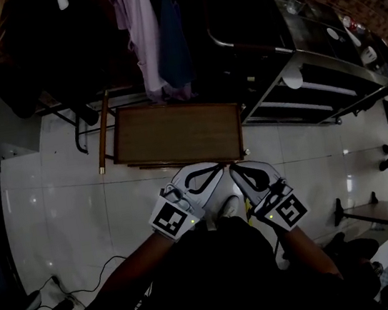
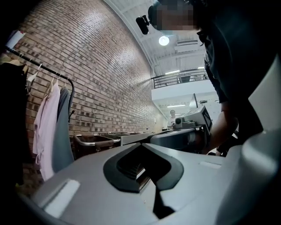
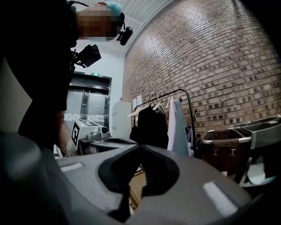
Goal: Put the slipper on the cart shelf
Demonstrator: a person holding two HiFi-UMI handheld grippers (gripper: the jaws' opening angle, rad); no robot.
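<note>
Both grippers are held close in front of the person's body, low over the white floor, side by side. My left gripper is shut with nothing between its jaws, and the left gripper view shows the jaws meeting. My right gripper is likewise shut and empty. Each sees the other beside it: the right gripper and the left gripper. A metal cart with open shelves stands at the far right. I cannot make out a slipper in any view.
A low brown wooden table stands just ahead of the grippers. Behind it is a clothes rack with hanging garments. A dark bin with a chrome rim stands beside the cart. A cable lies on the floor at the left.
</note>
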